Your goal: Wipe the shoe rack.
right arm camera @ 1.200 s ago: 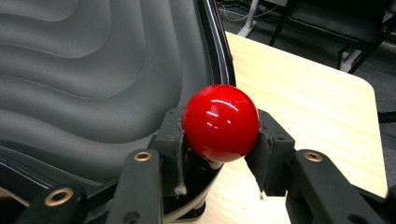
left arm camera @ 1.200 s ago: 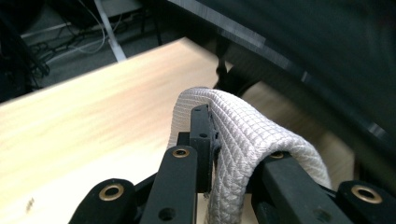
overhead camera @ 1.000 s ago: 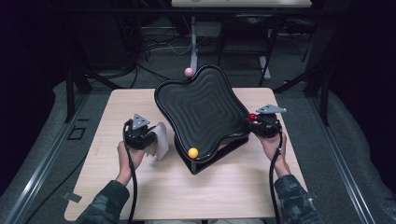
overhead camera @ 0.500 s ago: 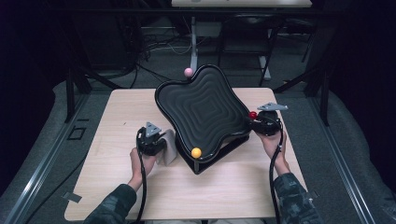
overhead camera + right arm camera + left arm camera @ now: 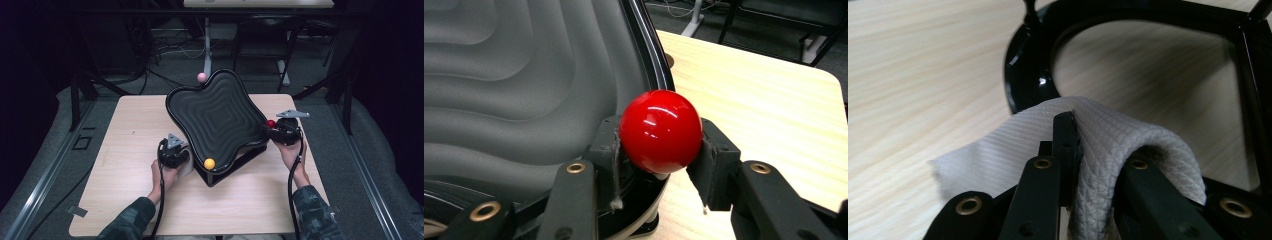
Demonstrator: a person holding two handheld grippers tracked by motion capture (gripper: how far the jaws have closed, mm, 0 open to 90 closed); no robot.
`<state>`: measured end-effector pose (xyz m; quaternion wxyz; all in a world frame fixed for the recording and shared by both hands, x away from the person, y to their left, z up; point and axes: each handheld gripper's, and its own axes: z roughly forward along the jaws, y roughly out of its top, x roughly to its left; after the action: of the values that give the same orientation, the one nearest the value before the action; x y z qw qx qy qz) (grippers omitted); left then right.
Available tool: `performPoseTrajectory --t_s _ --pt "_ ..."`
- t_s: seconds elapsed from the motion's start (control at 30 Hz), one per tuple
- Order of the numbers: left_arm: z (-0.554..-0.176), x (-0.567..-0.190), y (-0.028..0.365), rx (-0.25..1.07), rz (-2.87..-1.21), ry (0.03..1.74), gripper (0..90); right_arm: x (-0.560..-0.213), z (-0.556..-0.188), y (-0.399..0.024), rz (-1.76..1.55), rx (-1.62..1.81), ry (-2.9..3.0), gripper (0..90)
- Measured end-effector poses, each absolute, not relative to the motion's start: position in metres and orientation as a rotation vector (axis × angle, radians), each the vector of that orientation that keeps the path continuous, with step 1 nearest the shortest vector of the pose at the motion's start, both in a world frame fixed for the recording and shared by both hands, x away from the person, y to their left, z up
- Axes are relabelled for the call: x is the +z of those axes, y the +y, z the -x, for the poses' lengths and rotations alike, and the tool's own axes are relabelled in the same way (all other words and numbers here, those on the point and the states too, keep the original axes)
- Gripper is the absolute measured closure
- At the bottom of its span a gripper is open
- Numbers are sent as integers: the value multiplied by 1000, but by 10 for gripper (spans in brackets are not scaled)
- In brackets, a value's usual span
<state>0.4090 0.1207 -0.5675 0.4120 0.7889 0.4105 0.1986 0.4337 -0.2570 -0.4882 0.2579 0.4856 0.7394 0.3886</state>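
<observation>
Fingers of the left gripper [image 5: 1068, 165] pinched a white cloth [image 5: 1108, 145] low over the table [image 5: 125, 150], beside the black tray's [image 5: 220, 117] near-left edge. Right gripper [image 5: 659, 150] clamped the red ball [image 5: 660, 131] at the tray's right edge. Wiping looked not yet begun; nearly all remained.

Both grippers [image 5: 176, 155] [image 5: 274, 131] clamped

— How did I have the cameras set?

— The high one looked forward and down on the whole table [image 5: 125, 200] from my side. The left gripper view sat low and close behind its jaws, facing the black stand [image 5: 1028, 75]. The right gripper view sat close at the tray [image 5: 514, 100] rim; both shared the tabletop with the high view.
</observation>
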Motion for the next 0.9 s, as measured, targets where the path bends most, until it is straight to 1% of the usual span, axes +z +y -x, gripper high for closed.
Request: performPoseTrajectory --t_s 0.07,0.1,0.2,0.57,0.9 --pt "-409 -576 116 473 -1996 1048 850 -489 -433 -257 -1315 1052 2000 587" --pt "-407 -579 114 482 -1986 1039 855 -489 -433 -257 -1310 1051 2002 587" --pt "-407 -578 113 475 -1994 1035 858 -489 -432 -257 -1304 1046 2002 591" --pt "-395 -583 116 435 -1926 1046 858 -489 -431 -257 -1304 1048 2002 588" --pt "-375 -585 110 449 -1950 979 859 -489 -431 -258 -1314 1063 2006 576"
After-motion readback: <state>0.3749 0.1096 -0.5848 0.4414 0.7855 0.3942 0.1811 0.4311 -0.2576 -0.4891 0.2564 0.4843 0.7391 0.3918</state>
